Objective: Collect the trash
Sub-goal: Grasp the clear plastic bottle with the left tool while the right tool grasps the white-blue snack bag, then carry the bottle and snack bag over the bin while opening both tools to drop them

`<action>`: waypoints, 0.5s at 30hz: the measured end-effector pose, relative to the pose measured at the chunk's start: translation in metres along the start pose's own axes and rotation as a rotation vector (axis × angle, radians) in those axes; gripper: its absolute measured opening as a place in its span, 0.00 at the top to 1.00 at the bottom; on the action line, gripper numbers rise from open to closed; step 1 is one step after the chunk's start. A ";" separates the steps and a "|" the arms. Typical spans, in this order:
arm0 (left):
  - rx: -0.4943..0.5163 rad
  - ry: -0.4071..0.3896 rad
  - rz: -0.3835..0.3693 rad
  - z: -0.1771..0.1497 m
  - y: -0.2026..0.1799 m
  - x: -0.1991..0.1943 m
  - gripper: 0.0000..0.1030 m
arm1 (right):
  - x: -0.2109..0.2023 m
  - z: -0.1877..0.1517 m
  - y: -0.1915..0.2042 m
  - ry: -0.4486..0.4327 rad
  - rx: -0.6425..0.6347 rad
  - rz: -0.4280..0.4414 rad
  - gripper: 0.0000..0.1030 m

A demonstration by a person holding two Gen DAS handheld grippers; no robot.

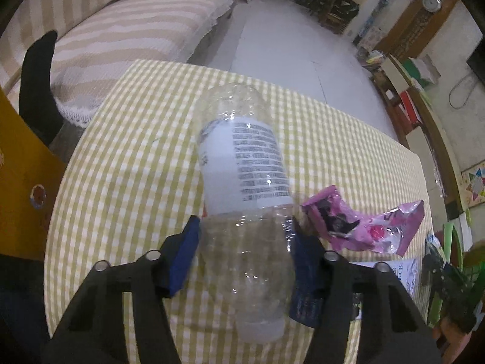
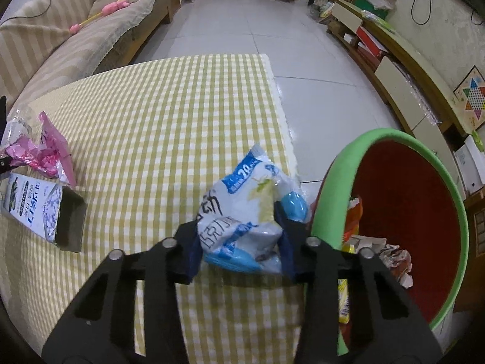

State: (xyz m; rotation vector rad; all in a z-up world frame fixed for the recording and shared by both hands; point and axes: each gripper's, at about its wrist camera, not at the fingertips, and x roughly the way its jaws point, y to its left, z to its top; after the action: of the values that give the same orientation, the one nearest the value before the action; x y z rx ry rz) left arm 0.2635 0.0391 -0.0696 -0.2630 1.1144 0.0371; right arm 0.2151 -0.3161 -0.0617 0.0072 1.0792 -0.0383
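Note:
A clear plastic bottle (image 1: 245,163) with a white label lies lengthwise on the yellow checked tablecloth (image 1: 127,151). My left gripper (image 1: 242,248) is shut on its lower body, the blue pads pressing both sides. A crumpled pink wrapper (image 1: 363,227) lies just to its right. In the right wrist view my right gripper (image 2: 239,242) is shut on a crumpled white and blue packet (image 2: 248,209) near the table's right edge. Beside it stands a bin (image 2: 394,139) with a green rim and red inside, holding several pieces of trash.
A small printed carton (image 2: 39,209) and the pink wrapper (image 2: 42,151) lie at the left of the tablecloth (image 2: 169,115). A striped sofa (image 1: 121,36) stands behind the table, a brown box (image 1: 21,182) at its left. Low cabinets (image 2: 394,85) line the right wall.

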 end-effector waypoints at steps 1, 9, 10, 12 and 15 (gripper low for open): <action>0.005 -0.002 0.002 0.000 -0.002 -0.002 0.47 | -0.001 0.000 -0.001 0.000 0.004 0.007 0.65; 0.006 -0.041 0.012 0.000 0.002 -0.027 0.48 | -0.013 -0.001 0.006 -0.013 -0.004 0.058 0.68; 0.007 -0.047 0.013 0.000 0.003 -0.031 0.48 | -0.016 -0.001 0.007 -0.017 -0.006 0.065 0.68; 0.008 -0.054 0.014 -0.001 0.006 -0.037 0.48 | -0.024 -0.002 0.009 -0.029 -0.005 0.083 0.68; 0.005 -0.067 0.013 -0.003 0.011 -0.049 0.48 | -0.037 -0.001 0.012 -0.049 -0.007 0.104 0.68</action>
State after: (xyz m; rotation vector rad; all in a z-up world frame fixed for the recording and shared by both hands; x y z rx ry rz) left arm 0.2373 0.0538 -0.0296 -0.2479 1.0495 0.0540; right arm 0.1970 -0.3033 -0.0301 0.0553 1.0288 0.0588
